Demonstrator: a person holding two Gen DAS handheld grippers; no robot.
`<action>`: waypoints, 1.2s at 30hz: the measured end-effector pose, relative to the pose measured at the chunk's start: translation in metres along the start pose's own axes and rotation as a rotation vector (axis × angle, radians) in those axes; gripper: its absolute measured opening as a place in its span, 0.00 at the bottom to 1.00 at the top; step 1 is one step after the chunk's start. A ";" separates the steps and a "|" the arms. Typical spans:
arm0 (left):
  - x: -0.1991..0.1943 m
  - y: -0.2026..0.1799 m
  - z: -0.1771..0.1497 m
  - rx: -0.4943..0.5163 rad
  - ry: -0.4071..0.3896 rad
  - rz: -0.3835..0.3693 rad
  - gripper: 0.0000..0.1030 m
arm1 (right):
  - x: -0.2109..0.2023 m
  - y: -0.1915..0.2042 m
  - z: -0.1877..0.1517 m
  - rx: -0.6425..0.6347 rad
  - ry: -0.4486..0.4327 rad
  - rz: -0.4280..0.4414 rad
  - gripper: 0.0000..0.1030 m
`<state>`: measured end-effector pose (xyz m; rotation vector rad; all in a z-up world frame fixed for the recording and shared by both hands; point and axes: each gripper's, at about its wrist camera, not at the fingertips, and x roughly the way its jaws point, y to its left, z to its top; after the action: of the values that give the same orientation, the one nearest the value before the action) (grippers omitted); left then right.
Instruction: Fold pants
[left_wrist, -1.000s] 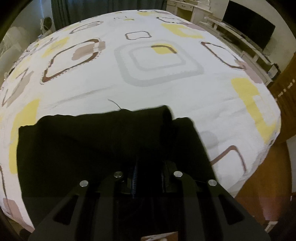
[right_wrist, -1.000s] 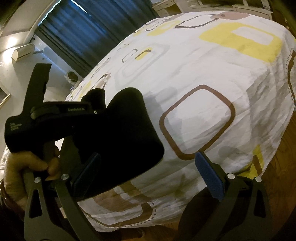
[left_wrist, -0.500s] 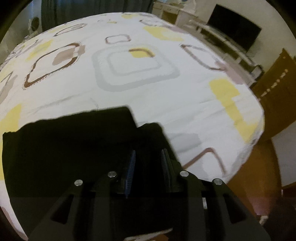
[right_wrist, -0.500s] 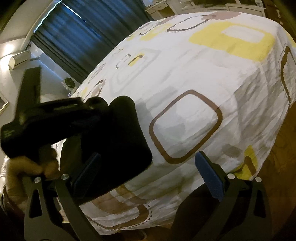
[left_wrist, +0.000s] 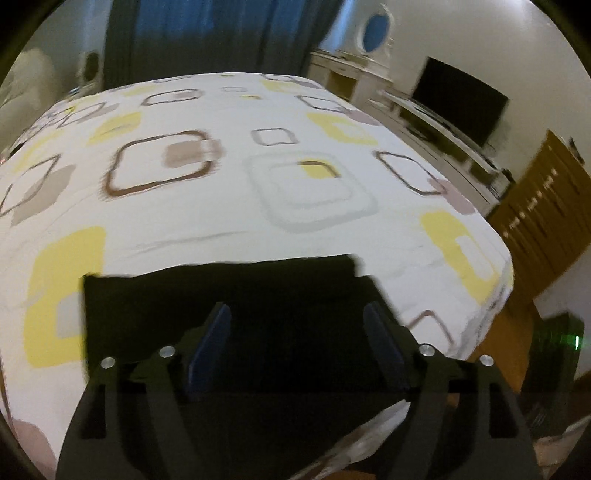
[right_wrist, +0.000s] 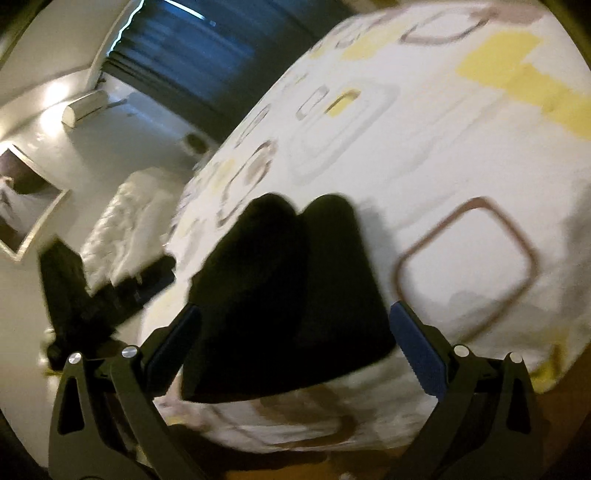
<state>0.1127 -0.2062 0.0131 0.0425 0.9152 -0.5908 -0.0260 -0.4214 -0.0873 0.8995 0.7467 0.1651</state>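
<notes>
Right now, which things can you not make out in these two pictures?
- Pants, left wrist view: near edge hidden behind the left gripper, whose jaws are opening. Folds unreadable, the black cloth shows no detail.
- Pants, right wrist view: motion blur smears the outline; layers cannot be counted.
- Left gripper, right wrist view: blurred dark shape; its hand cannot be seen.
- Bed: near edge cut off.

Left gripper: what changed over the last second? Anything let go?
The left gripper was shut on a fold of the black pants a second ago; its jaws are opening now, pads apart and off the cloth, and it has pulled up and back. The pants lie folded near the bed's front edge. The right gripper stayed open and empty; its view now centres on the pants.
</notes>
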 end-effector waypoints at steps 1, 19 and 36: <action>-0.003 0.011 -0.003 -0.008 -0.003 0.017 0.73 | 0.006 -0.001 0.005 0.010 0.022 0.017 0.98; -0.024 0.148 -0.065 -0.172 0.017 0.183 0.73 | 0.060 0.012 0.051 0.075 0.195 0.033 0.98; -0.019 0.182 -0.084 -0.259 0.038 0.158 0.73 | 0.116 0.024 0.039 -0.010 0.391 -0.096 0.15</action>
<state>0.1331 -0.0204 -0.0628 -0.1063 1.0085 -0.3232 0.0893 -0.3823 -0.1134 0.8290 1.1487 0.2634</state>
